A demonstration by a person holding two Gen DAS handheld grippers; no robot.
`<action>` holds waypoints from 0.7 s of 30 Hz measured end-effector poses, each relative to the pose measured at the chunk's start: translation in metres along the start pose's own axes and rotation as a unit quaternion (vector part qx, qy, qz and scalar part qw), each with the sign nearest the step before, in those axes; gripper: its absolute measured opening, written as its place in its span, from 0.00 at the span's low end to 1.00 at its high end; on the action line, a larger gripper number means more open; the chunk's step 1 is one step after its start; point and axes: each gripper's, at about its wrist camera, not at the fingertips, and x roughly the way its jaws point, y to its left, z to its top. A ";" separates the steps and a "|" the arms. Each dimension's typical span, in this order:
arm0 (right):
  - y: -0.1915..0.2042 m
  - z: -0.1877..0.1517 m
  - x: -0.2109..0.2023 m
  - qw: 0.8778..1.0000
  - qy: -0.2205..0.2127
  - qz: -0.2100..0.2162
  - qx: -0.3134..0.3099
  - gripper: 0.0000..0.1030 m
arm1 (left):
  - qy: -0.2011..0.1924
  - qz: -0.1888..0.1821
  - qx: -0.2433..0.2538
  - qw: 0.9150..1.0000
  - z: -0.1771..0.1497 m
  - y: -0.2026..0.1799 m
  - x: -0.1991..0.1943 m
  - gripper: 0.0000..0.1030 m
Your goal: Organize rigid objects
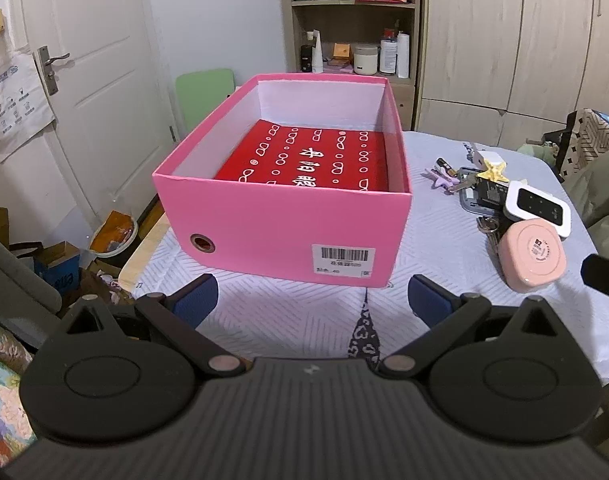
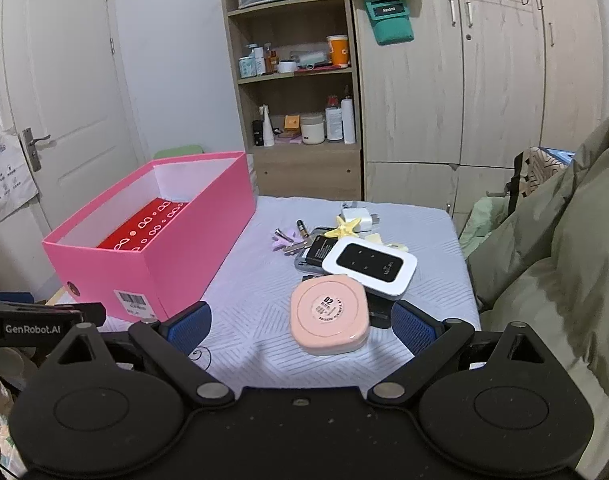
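Note:
A pink shoebox point(image 1: 288, 236) point(image 2: 192, 248) stands open on the table, with a red printed box point(image 1: 308, 160) lying flat inside it. My left gripper point(image 1: 314, 300) hangs open just before the box's near wall, nothing between its fingers. To the right lies a pile of small items: a pink rounded case point(image 1: 532, 258) point(image 2: 330, 314), a white device with a black face point(image 1: 538, 208) point(image 2: 370, 266), keys point(image 1: 464, 180), a yellow star clip point(image 2: 346, 226) and a white charger point(image 2: 358, 214). My right gripper point(image 2: 300, 326) is open, the pink case lying between and just beyond its fingertips.
The table carries a pale patterned cloth point(image 1: 304, 320) point(image 2: 244, 280). A wooden shelf point(image 2: 300, 92) with bottles and jars stands behind it, next to wardrobe doors point(image 2: 484, 80). Olive bedding point(image 2: 552, 264) rises at the right. Boxes and bags clutter the floor at the left point(image 1: 64, 268).

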 end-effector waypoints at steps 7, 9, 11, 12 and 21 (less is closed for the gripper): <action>0.005 0.000 0.000 1.000 0.002 0.000 -0.008 0.96 | 0.004 -0.005 0.002 1.000 -0.001 0.001 0.003 1.00; 0.005 0.000 0.000 1.000 0.002 0.000 -0.008 0.96 | 0.005 -0.008 0.005 1.000 -0.001 0.000 0.003 1.00; 0.004 0.000 0.001 1.000 0.003 0.000 -0.009 0.96 | 0.007 -0.018 0.004 1.000 -0.001 0.000 0.003 1.00; 0.004 0.001 0.001 1.000 0.003 0.001 -0.009 0.96 | 0.008 -0.030 0.002 1.000 0.000 0.001 0.002 1.00; -0.017 0.003 0.001 0.996 -0.073 0.047 -0.020 0.96 | 0.026 -0.075 0.082 0.993 0.021 0.004 -0.002 0.97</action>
